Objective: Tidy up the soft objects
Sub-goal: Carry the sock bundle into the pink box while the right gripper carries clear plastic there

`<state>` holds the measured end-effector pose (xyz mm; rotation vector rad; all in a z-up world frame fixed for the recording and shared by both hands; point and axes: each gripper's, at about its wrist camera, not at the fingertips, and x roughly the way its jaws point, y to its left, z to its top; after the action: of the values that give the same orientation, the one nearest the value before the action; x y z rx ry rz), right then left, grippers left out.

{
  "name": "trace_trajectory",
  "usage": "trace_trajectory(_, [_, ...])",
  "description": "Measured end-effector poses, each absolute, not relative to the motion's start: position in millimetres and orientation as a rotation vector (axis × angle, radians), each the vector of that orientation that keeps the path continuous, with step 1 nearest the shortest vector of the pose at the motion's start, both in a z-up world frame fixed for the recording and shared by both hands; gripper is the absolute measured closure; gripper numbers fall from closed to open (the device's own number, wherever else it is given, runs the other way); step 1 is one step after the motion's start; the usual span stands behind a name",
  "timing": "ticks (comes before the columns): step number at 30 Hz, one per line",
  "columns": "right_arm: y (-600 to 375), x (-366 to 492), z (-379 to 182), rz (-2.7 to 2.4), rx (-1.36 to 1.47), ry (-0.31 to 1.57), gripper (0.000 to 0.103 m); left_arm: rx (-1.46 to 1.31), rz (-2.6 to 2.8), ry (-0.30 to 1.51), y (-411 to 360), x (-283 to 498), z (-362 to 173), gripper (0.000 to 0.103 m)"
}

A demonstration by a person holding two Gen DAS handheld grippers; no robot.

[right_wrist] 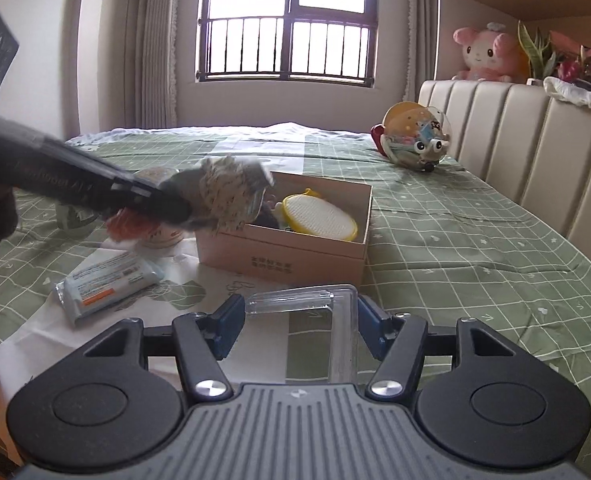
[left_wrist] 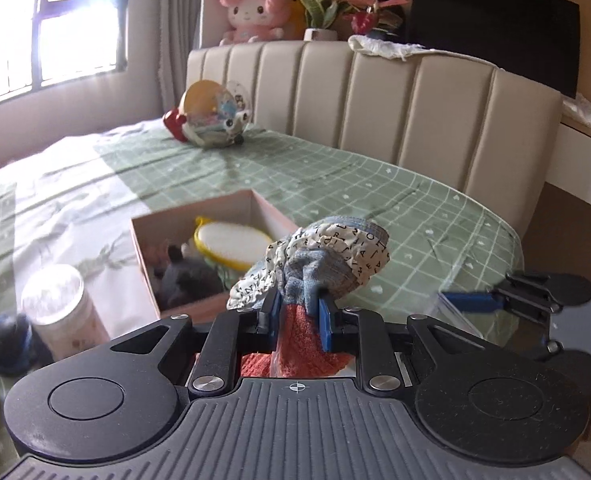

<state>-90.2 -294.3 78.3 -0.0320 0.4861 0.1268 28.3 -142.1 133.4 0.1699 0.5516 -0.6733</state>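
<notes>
My left gripper (left_wrist: 299,305) is shut on a bundle of soft cloth (left_wrist: 327,258): a blue knit piece, a white letter-printed fabric, and an orange towel trailing back between the fingers. The bundle hangs just right of an open cardboard box (left_wrist: 199,214) on the bed. In the box lie a yellow-rimmed oval pad (left_wrist: 231,246) and a dark plush (left_wrist: 191,280). In the right wrist view the left gripper (right_wrist: 175,206) is a blur with the bundle (right_wrist: 231,190) over the box's (right_wrist: 279,258) left edge. My right gripper (right_wrist: 300,316) is shut on a clear plastic box (right_wrist: 335,312).
A tissue packet (right_wrist: 107,285) lies left of the box on the green checked bedspread (right_wrist: 475,264). A white cup (left_wrist: 61,312) and a dark ball of yarn (left_wrist: 7,344) sit near the bed's front left. A round toy (left_wrist: 215,116) rests by the padded headboard (left_wrist: 375,100).
</notes>
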Motion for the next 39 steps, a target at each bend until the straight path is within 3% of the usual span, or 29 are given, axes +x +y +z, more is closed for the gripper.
trace_trajectory(5, [-315.0,-85.5,74.3,0.110,0.002,0.473,0.042,0.293,-0.650,0.438,-198.3,78.8,161.8,0.080])
trace_trajectory(10, [-330.5,-76.4,69.9,0.080,0.025,0.459,0.042,0.360,-0.668,0.452,-249.1,137.6,145.8,0.080])
trace_trajectory(20, [-340.3,-56.5,42.2,0.083,0.042,0.527,0.042,0.189,-0.586,0.946,-248.4,240.0,36.5,0.072])
trace_trajectory(30, [-327.7,-41.6,38.8,0.086,0.027,0.568,0.042,-0.005,-0.639,0.893,-217.7,227.1,64.2,0.072])
trace_trajectory(39, [-316.4,-18.0,60.4,0.070,0.017,0.555,0.042,-0.224,-0.690,0.644,-145.6,180.2,124.7,0.073])
